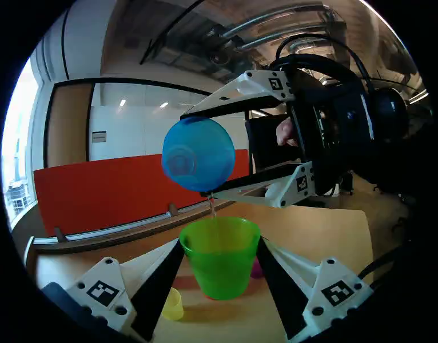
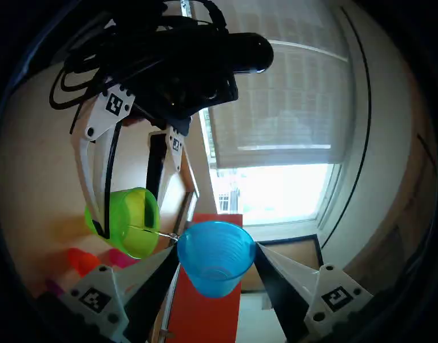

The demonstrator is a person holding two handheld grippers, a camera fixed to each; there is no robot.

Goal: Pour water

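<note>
**Water [image 1: 212,207] pouring, spill risk**

A thin stream drops from the tilted blue cup [image 1: 198,153], clamped in my right hand-held gripper [image 2: 216,250], into the green cup [image 1: 220,263], clamped in my left hand-held gripper [image 1: 219,247]. It lands near the rim, so drift or a steeper tilt would likely wet the wooden surface [image 1: 316,228]. A red wall panel [image 1: 104,188] is behind.

We see the upright cup [image 1: 220,266] standing on the table [image 1: 322,228], clamped on both sides by the left gripper [image 1: 219,251]. Directly above it is the tilted cup [image 1: 198,153], clasped in the right gripper [image 1: 199,154]. A thread of water [image 1: 213,208] joins the tilted cup's rim to the cup below. A near small cup [image 1: 173,304] sits just left of the upright cup, and a far small cup [image 1: 257,267] sits behind its right side.
</note>
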